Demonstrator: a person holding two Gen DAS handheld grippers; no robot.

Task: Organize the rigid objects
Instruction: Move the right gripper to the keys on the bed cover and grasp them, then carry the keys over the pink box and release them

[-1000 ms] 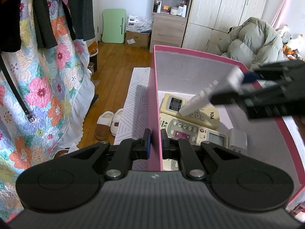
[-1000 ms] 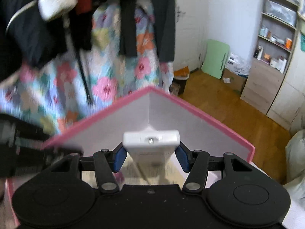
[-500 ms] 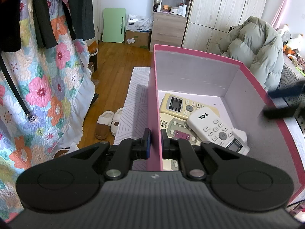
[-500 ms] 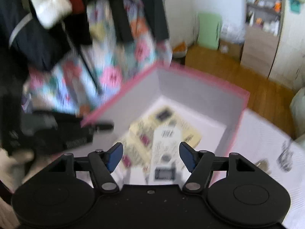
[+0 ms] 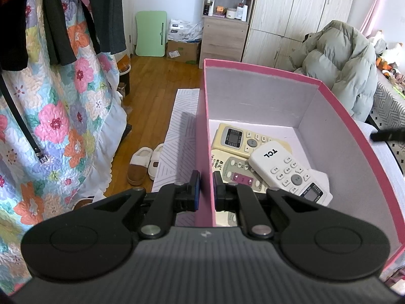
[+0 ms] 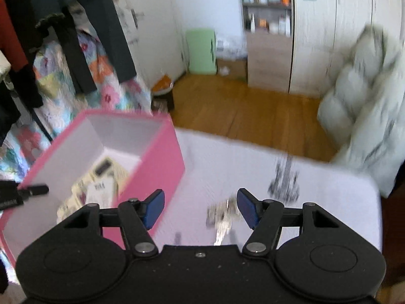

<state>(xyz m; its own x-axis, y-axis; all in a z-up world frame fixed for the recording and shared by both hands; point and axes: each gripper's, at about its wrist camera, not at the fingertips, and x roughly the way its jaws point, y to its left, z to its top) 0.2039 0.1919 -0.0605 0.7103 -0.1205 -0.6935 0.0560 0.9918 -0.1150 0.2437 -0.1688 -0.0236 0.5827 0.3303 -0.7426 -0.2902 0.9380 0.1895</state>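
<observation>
A pink box (image 5: 202,116) with a grey inside holds three remote controls. A white TCL remote (image 5: 288,172) lies on top of two cream ones (image 5: 235,139). My left gripper (image 5: 205,190) is shut on the box's left wall. My right gripper (image 6: 200,209) is open and empty, over a white bed surface to the right of the pink box (image 6: 157,162). A blurred metallic object (image 6: 222,217) lies on the bed between its fingers. The tip of the right gripper shows at the right edge of the left wrist view (image 5: 387,135).
A floral quilt (image 5: 50,116) and dark clothes (image 5: 63,17) hang at the left. Slippers (image 5: 144,162) lie on the wooden floor beside a striped mat. A puffy grey-green jacket (image 5: 341,65) lies at the right. Wardrobe and shelves (image 5: 227,12) stand at the back.
My right gripper opened and dropped the white TCL remote into the box, then swung out to the right over the bed. My left gripper kept its hold on the box wall.
</observation>
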